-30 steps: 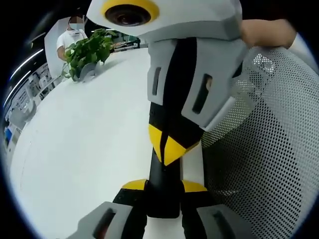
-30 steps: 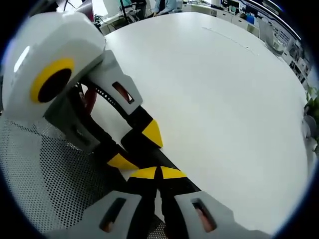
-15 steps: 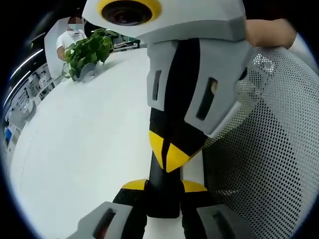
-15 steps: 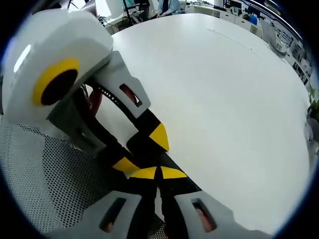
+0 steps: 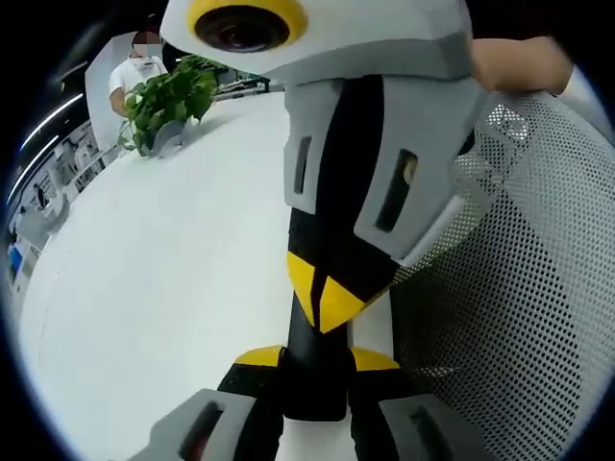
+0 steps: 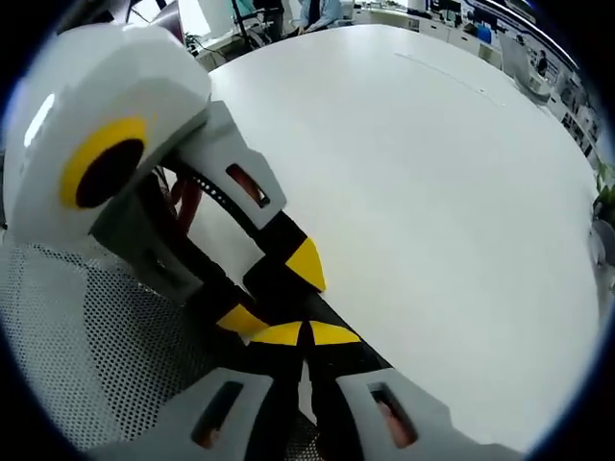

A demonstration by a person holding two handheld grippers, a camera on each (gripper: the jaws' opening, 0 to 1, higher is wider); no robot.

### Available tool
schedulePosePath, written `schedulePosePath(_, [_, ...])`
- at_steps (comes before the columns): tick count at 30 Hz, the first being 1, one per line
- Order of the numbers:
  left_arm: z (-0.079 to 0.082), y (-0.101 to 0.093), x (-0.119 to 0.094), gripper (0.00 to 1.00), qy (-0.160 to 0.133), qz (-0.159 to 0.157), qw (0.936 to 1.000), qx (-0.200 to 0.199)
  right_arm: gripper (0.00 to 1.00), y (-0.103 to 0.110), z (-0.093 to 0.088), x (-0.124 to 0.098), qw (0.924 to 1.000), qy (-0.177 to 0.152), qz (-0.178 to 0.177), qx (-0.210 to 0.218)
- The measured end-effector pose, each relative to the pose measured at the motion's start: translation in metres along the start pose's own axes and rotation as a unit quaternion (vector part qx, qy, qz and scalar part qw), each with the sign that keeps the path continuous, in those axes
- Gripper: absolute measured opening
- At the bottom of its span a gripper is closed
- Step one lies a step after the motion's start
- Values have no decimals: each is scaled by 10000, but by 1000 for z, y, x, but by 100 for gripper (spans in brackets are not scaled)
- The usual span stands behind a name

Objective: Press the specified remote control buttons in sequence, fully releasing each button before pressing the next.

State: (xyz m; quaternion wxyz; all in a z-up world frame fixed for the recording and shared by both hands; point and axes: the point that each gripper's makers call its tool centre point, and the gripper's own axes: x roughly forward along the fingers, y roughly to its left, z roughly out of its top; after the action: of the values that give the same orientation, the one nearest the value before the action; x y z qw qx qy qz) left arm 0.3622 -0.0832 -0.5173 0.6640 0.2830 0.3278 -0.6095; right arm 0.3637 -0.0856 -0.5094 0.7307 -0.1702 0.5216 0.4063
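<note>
We see our left gripper (image 5: 315,360) clamped on the black remote control (image 5: 314,370); the right gripper (image 6: 306,336), jaws together, presses its top.

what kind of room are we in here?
Probably an open-plan office or lab: a big white table, a potted plant at its far edge, a mesh chair back, and rows of desks behind.

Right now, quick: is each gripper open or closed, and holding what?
Left gripper: shut on the black remote.
Right gripper: shut, holding nothing, tips at the remote.
</note>
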Motion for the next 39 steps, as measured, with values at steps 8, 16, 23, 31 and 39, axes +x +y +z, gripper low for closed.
schedulePosePath(8, [0, 0, 0, 24, -2, 13, 10000, -18, 0, 0, 0, 1, 9998, 68, -55, -176])
schedulePosePath(16, [0, 0, 0, 24, -19, 10, 10000, -23, 0, -1, 0, 0, 9999, 25, 20, 146])
schedulePosePath(23, [0, 0, 0, 24, 3, 26, 10000, -22, 0, -1, 0, 1, 10000, -4, -15, 58])
schedulePosePath(31, [0, 0, 0, 25, 20, 35, 10000, 1, 0, -1, 0, 0, 9997, -69, 72, 214])
schedulePosePath(39, [2, 1, 2, 25, -80, 43, 10000, 22, 0, 1, 1, 1, 9995, -66, -165, -256])
